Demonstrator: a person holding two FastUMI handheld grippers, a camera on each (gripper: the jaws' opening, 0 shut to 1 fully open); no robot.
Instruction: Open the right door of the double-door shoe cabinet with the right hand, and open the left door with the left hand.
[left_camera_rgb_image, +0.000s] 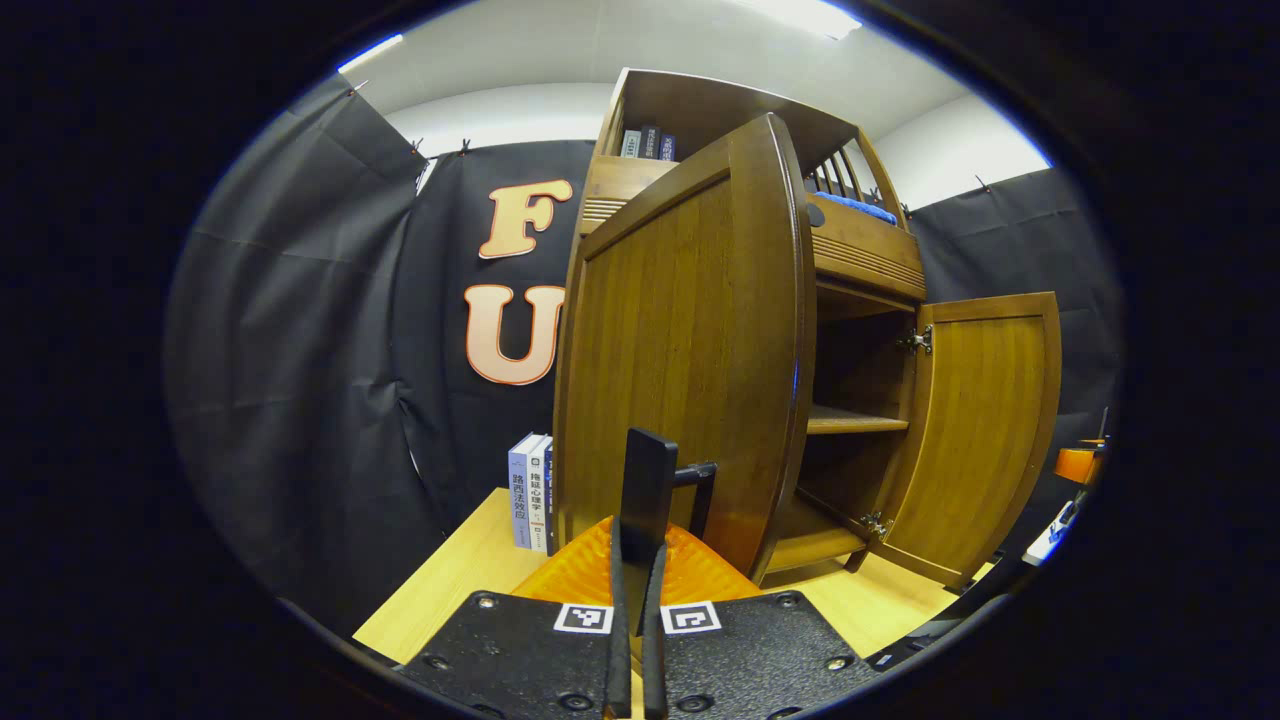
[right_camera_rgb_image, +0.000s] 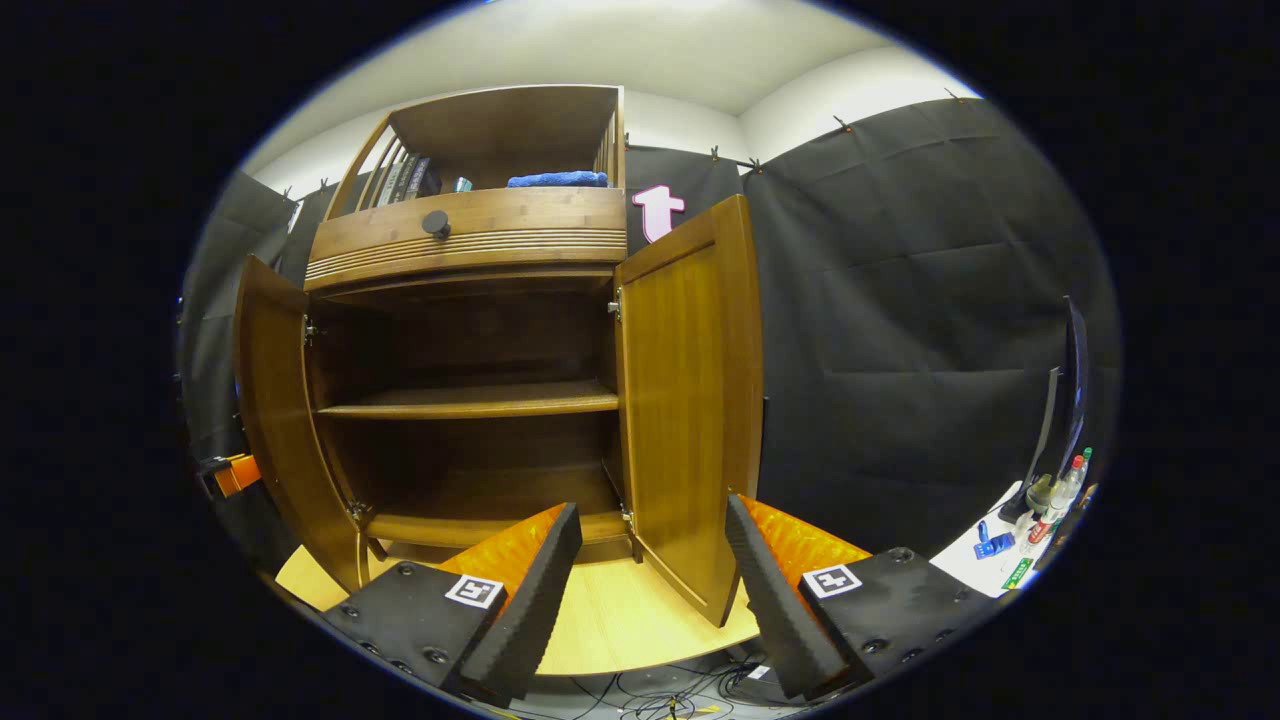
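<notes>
A staged recording booth rather than a home: black cloth walls (right_camera_rgb_image: 900, 300) clipped up under a white ceiling enclose a wooden shoe cabinet (right_camera_rgb_image: 480, 240) on a light tabletop (right_camera_rgb_image: 620, 620); at 4 o'clock in the right gripper view, a cluttered side desk (right_camera_rgb_image: 1010, 560); cables (right_camera_rgb_image: 660, 700) at 6 o'clock.

Black cloth (right_camera_rgb_image: 900, 330) hangs clipped along its top edge across the right of my right gripper view, with white wall (right_camera_rgb_image: 830, 90) and ceiling above it. At upper left of my left gripper view a ceiling light strip (left_camera_rgb_image: 370, 52) glows. A pale wooden tabletop (left_camera_rgb_image: 450, 580) runs across the bottom, and a white side table (right_camera_rgb_image: 990, 560) with small bottles sits at lower right.
</notes>
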